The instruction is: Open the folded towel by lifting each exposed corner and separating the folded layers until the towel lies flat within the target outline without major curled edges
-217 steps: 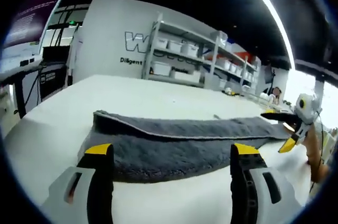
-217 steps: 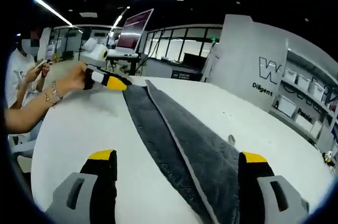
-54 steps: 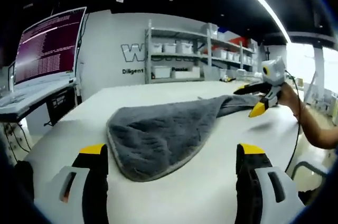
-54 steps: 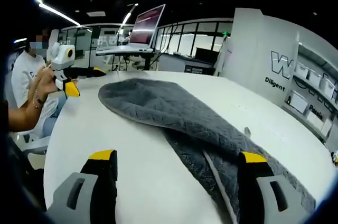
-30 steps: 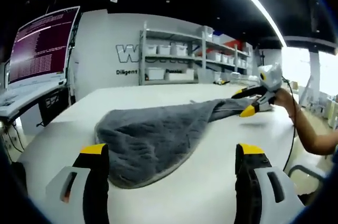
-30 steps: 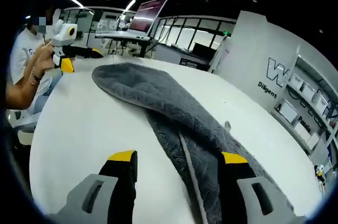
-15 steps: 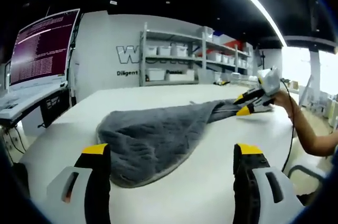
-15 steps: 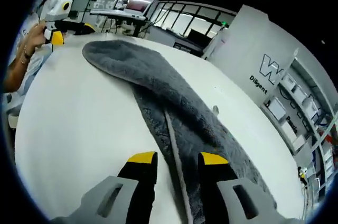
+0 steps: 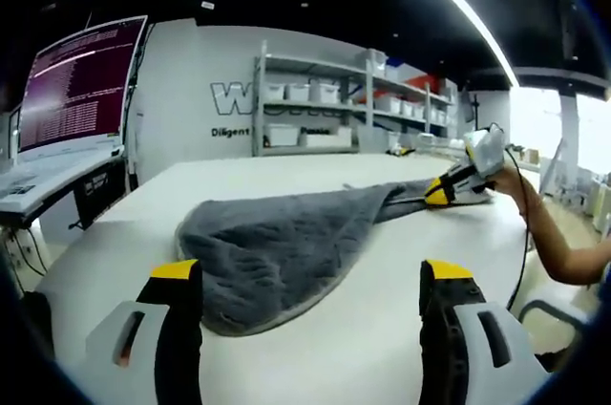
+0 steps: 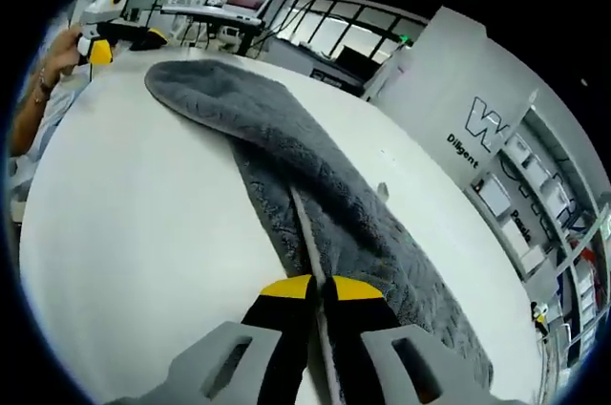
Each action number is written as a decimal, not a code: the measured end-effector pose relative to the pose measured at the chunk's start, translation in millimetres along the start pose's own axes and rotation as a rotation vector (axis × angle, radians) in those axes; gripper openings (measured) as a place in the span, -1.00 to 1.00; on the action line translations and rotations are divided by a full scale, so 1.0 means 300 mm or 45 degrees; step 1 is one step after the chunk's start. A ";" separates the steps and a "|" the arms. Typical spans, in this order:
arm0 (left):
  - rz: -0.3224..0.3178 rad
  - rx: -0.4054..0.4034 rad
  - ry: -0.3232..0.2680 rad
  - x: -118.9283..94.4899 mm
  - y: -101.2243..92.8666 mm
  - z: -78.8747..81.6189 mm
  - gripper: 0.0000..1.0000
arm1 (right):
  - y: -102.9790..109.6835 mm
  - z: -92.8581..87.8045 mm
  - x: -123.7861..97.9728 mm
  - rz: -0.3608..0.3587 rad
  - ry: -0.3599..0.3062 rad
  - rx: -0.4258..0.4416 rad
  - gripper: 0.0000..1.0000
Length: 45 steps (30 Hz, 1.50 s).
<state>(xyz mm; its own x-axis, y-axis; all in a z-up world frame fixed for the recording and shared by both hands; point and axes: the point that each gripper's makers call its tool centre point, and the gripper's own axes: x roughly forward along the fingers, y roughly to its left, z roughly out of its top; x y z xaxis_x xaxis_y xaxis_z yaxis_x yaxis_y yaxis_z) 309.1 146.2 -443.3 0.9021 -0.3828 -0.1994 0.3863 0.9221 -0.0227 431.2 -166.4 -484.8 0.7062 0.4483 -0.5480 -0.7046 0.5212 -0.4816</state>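
Observation:
A grey towel (image 9: 277, 238) lies twisted on the white table (image 9: 372, 338), its wide rounded end nearest my left gripper (image 9: 310, 276). That gripper stands open just short of the towel, with nothing between its jaws. At the towel's far narrow end, a hand holds my right gripper (image 9: 441, 193). In the right gripper view the towel (image 10: 277, 147) runs as a long folded band away from the camera. My right gripper (image 10: 321, 288) is shut on the towel's pale hem (image 10: 305, 223). The left gripper (image 10: 100, 23) shows far off at the upper left, beyond the towel's rounded end.
A monitor (image 9: 81, 80) with text stands at the left on a side desk. Shelves with white bins (image 9: 325, 109) line the back wall. The table's edge curves near the person's forearm (image 9: 554, 252). Bare white tabletop (image 10: 124, 214) lies left of the towel.
My right gripper's jaws have come together on the towel's hem and it has dropped closer to the cloth. The left gripper has stayed open and nearly still.

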 end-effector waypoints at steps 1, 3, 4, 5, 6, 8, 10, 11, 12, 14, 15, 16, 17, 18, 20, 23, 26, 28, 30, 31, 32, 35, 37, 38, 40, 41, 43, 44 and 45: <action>-0.001 0.000 0.002 0.001 -0.001 -0.001 0.85 | 0.002 0.001 -0.001 0.001 -0.001 0.000 -0.96; -0.004 0.000 0.006 0.003 -0.002 -0.003 0.85 | 0.003 0.003 -0.005 0.002 -0.004 -0.002 -0.96; -0.006 0.000 0.009 0.004 -0.004 -0.004 0.85 | 0.000 0.004 -0.006 0.000 -0.015 -0.001 -0.96; -0.007 0.001 0.009 0.005 -0.005 -0.004 0.85 | 0.002 0.001 -0.012 0.005 -0.016 0.005 -0.97; -0.009 0.001 0.009 0.005 -0.006 -0.004 0.85 | 0.001 0.002 -0.014 0.004 -0.022 0.007 -0.97; -0.010 0.001 0.011 0.005 -0.008 -0.007 0.85 | -0.002 0.008 -0.023 0.003 -0.041 0.014 -0.97; -0.010 0.003 0.015 0.006 -0.007 -0.009 0.85 | 0.002 0.007 -0.028 0.005 -0.046 0.015 -0.97; -0.013 0.001 0.019 0.006 -0.005 -0.012 0.85 | 0.012 0.015 -0.036 0.010 -0.074 0.007 -0.97; -0.013 0.000 0.020 0.006 -0.001 -0.014 0.85 | 0.031 0.009 -0.042 0.042 -0.069 0.017 -0.97; -0.017 -0.001 0.027 0.006 0.003 -0.021 0.84 | 0.038 0.010 -0.050 0.045 -0.085 0.009 -0.97; -0.017 -0.003 0.034 0.006 0.006 -0.025 0.84 | 0.040 0.016 -0.053 0.044 -0.112 0.004 -0.97; -0.017 -0.004 0.035 0.005 0.007 -0.026 0.84 | 0.042 0.008 -0.058 0.051 -0.112 0.026 -0.97; -0.016 -0.005 0.036 0.004 0.010 -0.027 0.84 | 0.043 0.007 -0.067 0.050 -0.121 0.004 -0.97; -0.015 -0.005 0.035 0.001 0.012 -0.028 0.84 | 0.039 0.014 -0.074 0.040 -0.145 -0.003 -0.97; -0.010 -0.007 0.031 -0.004 0.018 -0.027 0.84 | 0.044 0.009 -0.084 0.056 -0.159 0.013 -0.97; -0.009 -0.010 0.029 -0.010 0.026 -0.026 0.84 | 0.063 0.009 -0.099 0.094 -0.193 0.034 -0.97; -0.008 -0.010 0.035 -0.013 0.032 -0.029 0.84 | 0.073 -0.001 -0.111 0.112 -0.192 0.021 -0.97; -0.008 -0.008 0.037 -0.015 0.035 -0.029 0.83 | 0.085 -0.007 -0.127 0.126 -0.192 0.000 -0.97; -0.008 -0.009 0.036 -0.019 0.037 -0.030 0.83 | 0.094 -0.011 -0.142 0.145 -0.190 -0.010 -0.97; -0.007 -0.009 0.034 -0.020 0.038 -0.030 0.83 | 0.098 -0.014 -0.146 0.153 -0.185 -0.020 -0.97; -0.006 -0.010 0.032 -0.022 0.040 -0.030 0.83 | 0.101 -0.015 -0.150 0.158 -0.183 -0.028 -0.97; -0.010 -0.014 0.037 -0.025 0.042 -0.035 0.83 | 0.112 -0.024 -0.176 0.192 -0.178 -0.036 -0.97; -0.010 -0.011 0.043 -0.027 0.045 -0.039 0.83 | 0.112 -0.031 -0.196 0.208 -0.179 -0.029 -0.97; -0.012 -0.010 0.047 -0.028 0.045 -0.042 0.83 | 0.115 -0.034 -0.205 0.221 -0.179 -0.026 -0.97; -0.015 -0.007 0.051 -0.031 0.042 -0.044 0.83 | 0.125 -0.041 -0.221 0.254 -0.176 -0.025 -0.97; -0.014 -0.005 0.050 -0.032 0.043 -0.043 0.83 | 0.131 -0.046 -0.227 0.271 -0.173 -0.025 -0.97; -0.014 -0.004 0.052 -0.033 0.044 -0.042 0.83 | 0.144 -0.055 -0.238 0.302 -0.165 -0.031 -0.97; -0.014 -0.004 0.052 -0.034 0.042 -0.043 0.82 | 0.149 -0.059 -0.244 0.317 -0.163 -0.031 -0.97; -0.015 -0.004 0.054 -0.035 0.040 -0.043 0.82 | 0.155 -0.064 -0.251 0.332 -0.161 -0.034 -0.97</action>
<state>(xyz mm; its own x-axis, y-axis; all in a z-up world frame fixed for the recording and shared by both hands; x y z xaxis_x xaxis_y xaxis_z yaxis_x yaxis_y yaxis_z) 301.9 162.1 -454.1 0.8885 -0.3907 -0.2407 0.3959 0.9179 -0.0286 343.9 -189.9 -479.0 0.5027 0.6524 -0.5672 -0.8640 0.3580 -0.3540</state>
